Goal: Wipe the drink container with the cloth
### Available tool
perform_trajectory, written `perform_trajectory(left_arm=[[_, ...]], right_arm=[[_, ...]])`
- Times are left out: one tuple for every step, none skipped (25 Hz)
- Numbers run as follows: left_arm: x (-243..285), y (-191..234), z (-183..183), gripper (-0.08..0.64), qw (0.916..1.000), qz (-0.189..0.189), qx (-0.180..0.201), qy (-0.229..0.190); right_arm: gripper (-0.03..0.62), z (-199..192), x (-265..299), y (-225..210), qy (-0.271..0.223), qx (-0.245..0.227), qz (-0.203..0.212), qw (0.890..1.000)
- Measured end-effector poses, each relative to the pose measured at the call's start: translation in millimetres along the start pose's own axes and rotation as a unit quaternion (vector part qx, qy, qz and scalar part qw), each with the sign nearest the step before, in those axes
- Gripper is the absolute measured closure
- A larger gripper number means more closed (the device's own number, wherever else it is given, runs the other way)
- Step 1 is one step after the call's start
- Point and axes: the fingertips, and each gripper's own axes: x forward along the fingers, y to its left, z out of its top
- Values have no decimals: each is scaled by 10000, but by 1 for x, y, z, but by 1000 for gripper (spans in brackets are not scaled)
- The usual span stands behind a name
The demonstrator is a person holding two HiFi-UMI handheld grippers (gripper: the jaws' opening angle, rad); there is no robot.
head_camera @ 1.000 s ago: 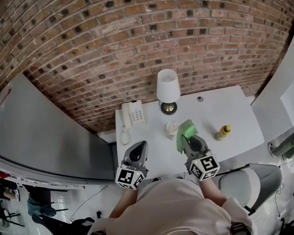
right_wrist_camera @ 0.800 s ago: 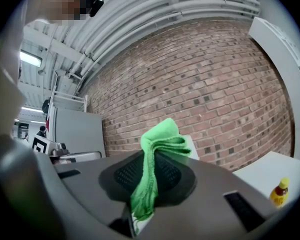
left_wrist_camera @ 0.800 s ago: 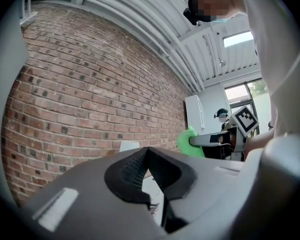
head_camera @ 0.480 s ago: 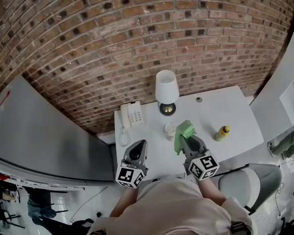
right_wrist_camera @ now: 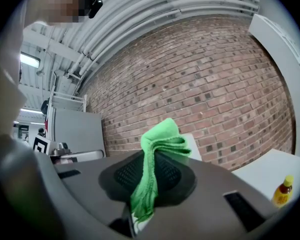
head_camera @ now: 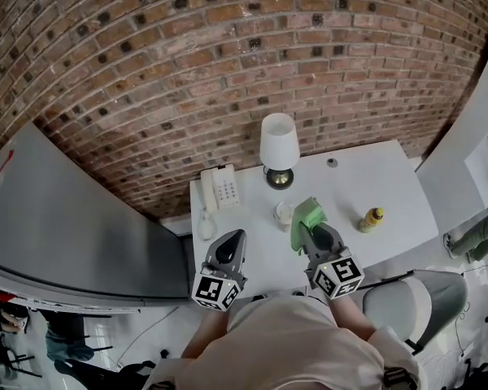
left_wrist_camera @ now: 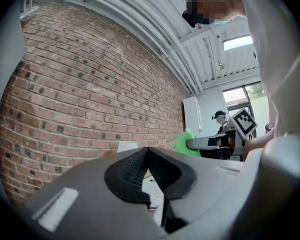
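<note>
The right gripper (right_wrist_camera: 151, 159) has its jaws pinched on the green cloth (right_wrist_camera: 159, 143). A folded tuft stands up past the tips and a strip trails back down between the jaws. In the head view that tuft (head_camera: 307, 215) sits just beside a lidded white cup (head_camera: 285, 214), at about 10 o'clock from the right gripper (head_camera: 313, 234). I cannot tell whether cloth and cup touch. The cup stands upright near the middle of the white table (head_camera: 390, 177), so its long axis is vertical and a wipe would probably run around or down its side. The left gripper (left_wrist_camera: 148, 151) has its jaws pressed together on nothing. It hangs at the table's near edge (head_camera: 230, 246), with the cup at about 2 o'clock and farther off than from the right. A small yellow bottle (head_camera: 372, 218) stands at about 3 o'clock from the right gripper, well apart. It might also count as a drink container, but the cloth is far closer to the cup. A lamp (head_camera: 278, 146) and a telephone (head_camera: 220, 188) stand behind.
</note>
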Motion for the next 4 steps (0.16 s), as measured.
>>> perform_trajectory(left_arm=[[0,1,0,551,10000,-13,6,-7],[1,3,1,551,10000,-25,15,-13],[1,4,1,551,10000,-38,26,-20],[1,6,2,551,10000,-50,36,-26]], right_arm=[[541,0,2,1,1,-14,-1,10000],[541,0,3,2,3,-29,-4,10000],[541,0,5,2,6,-44,-8,10000],[541,0,7,3,10,-59,-13,10000]])
